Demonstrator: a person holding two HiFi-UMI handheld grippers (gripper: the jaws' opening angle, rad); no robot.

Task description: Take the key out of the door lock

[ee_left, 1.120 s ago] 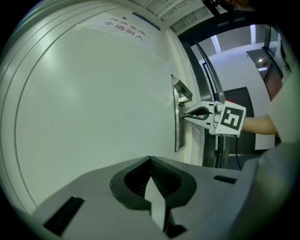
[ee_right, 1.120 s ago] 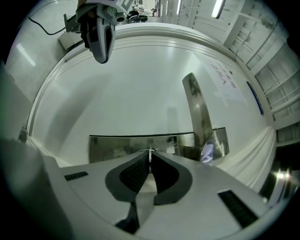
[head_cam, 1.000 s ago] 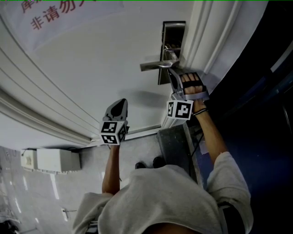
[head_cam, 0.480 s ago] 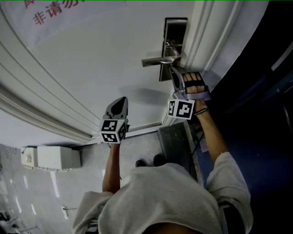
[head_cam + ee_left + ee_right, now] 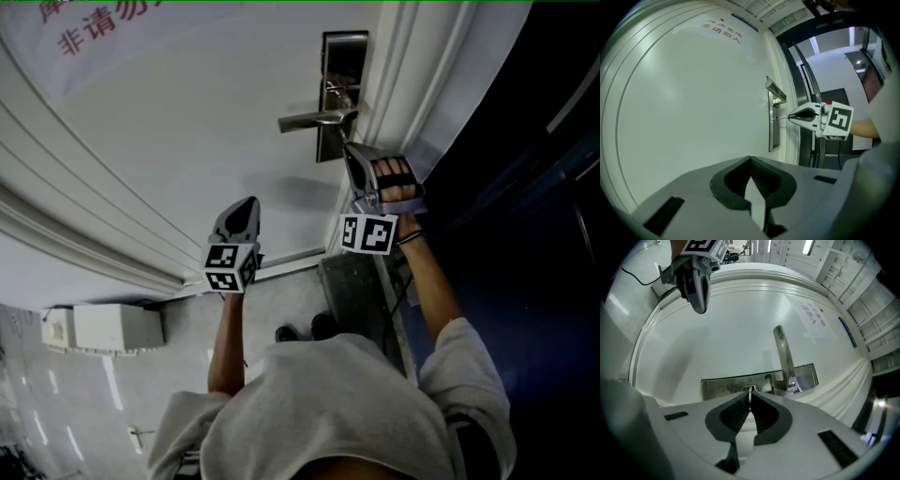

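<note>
A steel lock plate (image 5: 336, 66) with a lever handle (image 5: 314, 119) is set in the white door (image 5: 187, 131). My right gripper (image 5: 349, 148) is just below the handle and shut on the thin metal key (image 5: 750, 391). In the left gripper view the key (image 5: 783, 117) sticks out from the right gripper's tip (image 5: 790, 117) to the lock plate (image 5: 774, 129). Whether its blade is still in the keyhole I cannot tell. My left gripper (image 5: 251, 202) is held up to the left, away from the door lock, shut and empty (image 5: 751, 161).
The white door frame (image 5: 394, 84) runs along the right of the lock, with a dark opening (image 5: 525, 187) beyond it. A red-lettered notice (image 5: 103, 28) is stuck high on the door. A white box (image 5: 103, 328) sits on the floor at lower left.
The right gripper, still shut on the key, has drawn back a little from the handle and lock plate. The left gripper has stayed where it was.
</note>
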